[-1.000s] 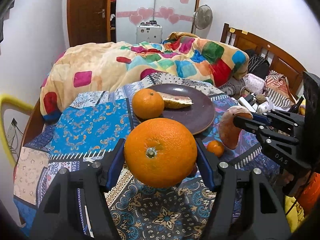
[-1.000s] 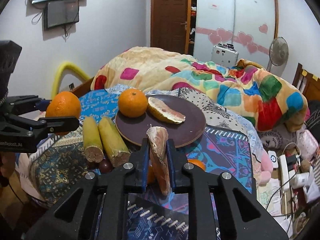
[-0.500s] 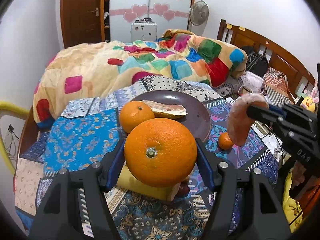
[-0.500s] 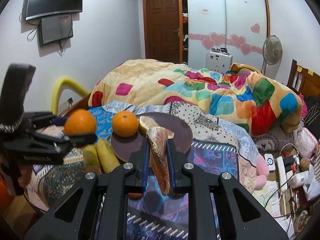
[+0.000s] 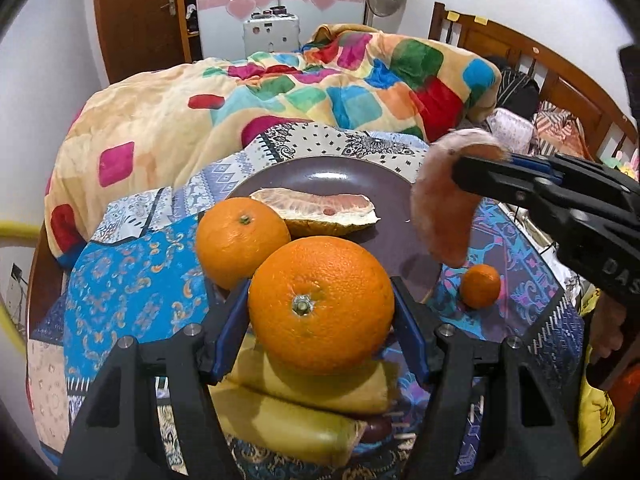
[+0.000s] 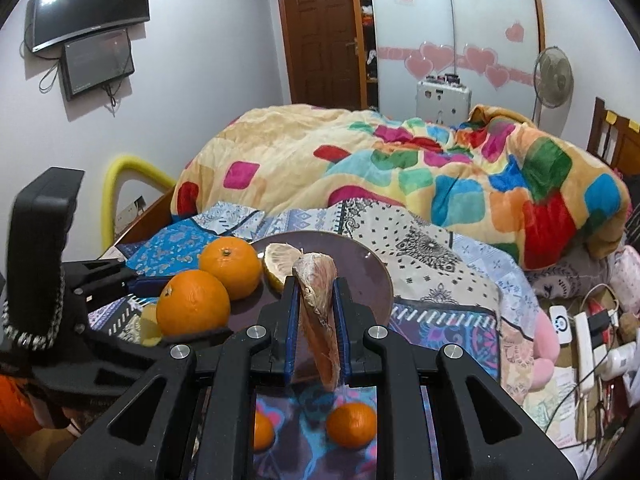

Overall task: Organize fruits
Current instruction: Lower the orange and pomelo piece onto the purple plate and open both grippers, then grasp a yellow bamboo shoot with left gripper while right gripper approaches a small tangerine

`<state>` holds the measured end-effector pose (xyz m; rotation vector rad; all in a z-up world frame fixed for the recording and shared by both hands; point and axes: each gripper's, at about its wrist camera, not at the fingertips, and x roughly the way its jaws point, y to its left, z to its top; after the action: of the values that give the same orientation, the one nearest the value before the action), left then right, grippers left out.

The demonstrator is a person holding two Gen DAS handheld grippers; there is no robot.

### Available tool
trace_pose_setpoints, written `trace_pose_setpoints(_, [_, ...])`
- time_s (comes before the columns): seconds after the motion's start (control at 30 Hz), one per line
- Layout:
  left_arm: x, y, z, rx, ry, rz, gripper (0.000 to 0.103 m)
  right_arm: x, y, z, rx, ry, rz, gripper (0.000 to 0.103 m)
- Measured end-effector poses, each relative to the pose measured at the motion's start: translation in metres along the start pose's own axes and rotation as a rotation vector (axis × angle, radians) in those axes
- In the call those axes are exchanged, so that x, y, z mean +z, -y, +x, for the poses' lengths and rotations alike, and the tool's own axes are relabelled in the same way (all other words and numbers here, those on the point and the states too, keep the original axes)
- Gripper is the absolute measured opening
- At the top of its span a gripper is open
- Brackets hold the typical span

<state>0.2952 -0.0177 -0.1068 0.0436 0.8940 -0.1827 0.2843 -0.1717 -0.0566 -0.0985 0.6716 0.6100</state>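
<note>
My left gripper is shut on a large orange and holds it above the near rim of a dark purple plate. The plate bears a second orange and a pomelo segment. My right gripper is shut on another pink pomelo segment, held above the plate's right edge; it also shows in the left wrist view. The held orange shows in the right wrist view.
Two yellow corn cobs lie under the left gripper. A small tangerine lies right of the plate, with two seen below the right gripper. A patchwork cloth covers the surface; a colourful quilt lies behind.
Both grippers have moved forward toward the plate with their fruit. The held orange now sits close beside the plate's orange, and the pomelo segment hangs over the plate's right edge.
</note>
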Motion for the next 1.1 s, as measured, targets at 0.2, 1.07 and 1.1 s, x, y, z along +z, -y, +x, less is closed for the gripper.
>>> trace_pose_setpoints(0.2, [0.004, 0.0, 0.015, 0.014, -0.016, 0.019, 0.066, 0.004, 0.011, 0.026, -0.007, -0.03, 0.016, 0.015])
trace_pose_setpoints(1.07, [-0.015, -0.012, -0.034, 0.06, 0.08, -0.033, 0.07, -0.022, -0.007, -0.018, -0.101, 0.013, -0.086, 0.049])
trace_pose_setpoints(1.1, [-0.02, -0.013, -0.038, 0.064, 0.08, -0.039, 0.073, -0.024, -0.008, -0.021, -0.104, 0.015, -0.087, 0.052])
